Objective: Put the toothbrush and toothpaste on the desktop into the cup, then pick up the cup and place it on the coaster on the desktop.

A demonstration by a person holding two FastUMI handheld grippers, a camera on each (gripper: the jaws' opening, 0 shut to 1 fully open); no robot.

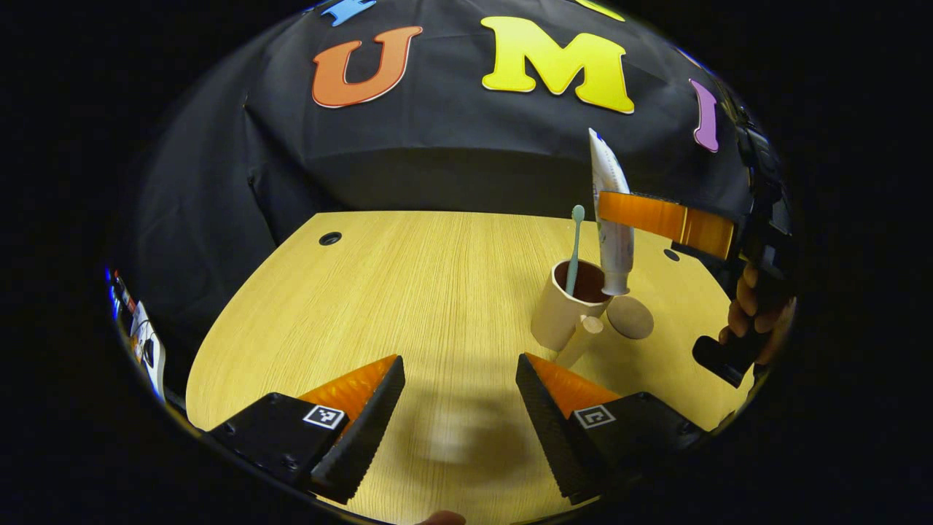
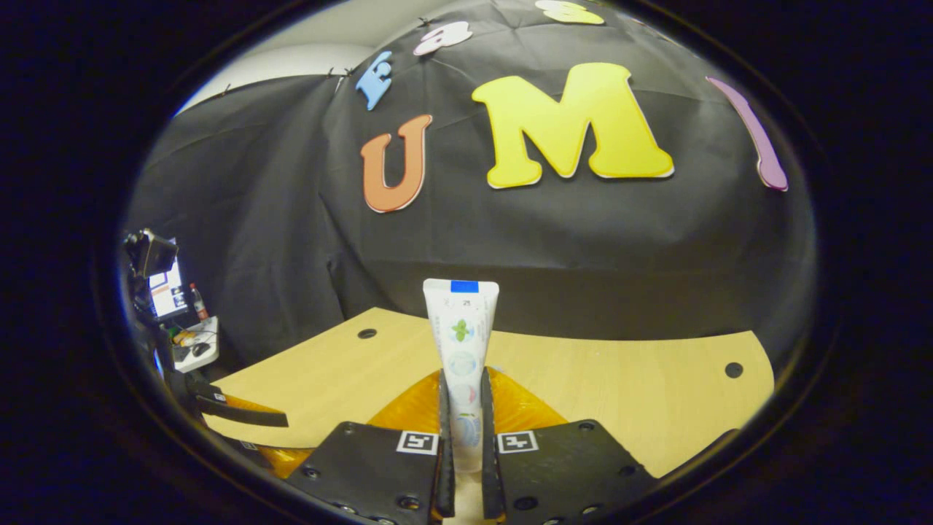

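Clamped between my right gripper [image 2: 462, 437], toothpaste [image 2: 461, 343] hangs over the cup [image 1: 561, 310] right of centre; releasing off-centre could tip it. Left gripper [image 1: 459, 408] gapes empty.

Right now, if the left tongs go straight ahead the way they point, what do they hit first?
Probably bare desktop: the open left tongs aim down at it. The cup and coaster sit off to the side of that line, though fisheye depth is unclear.

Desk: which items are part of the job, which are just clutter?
Job:
toothpaste, clamped in right gripper
toothbrush, standing in cup
coaster, beside cup
left gripper, open, empty

Clutter:
gear past the desk edge
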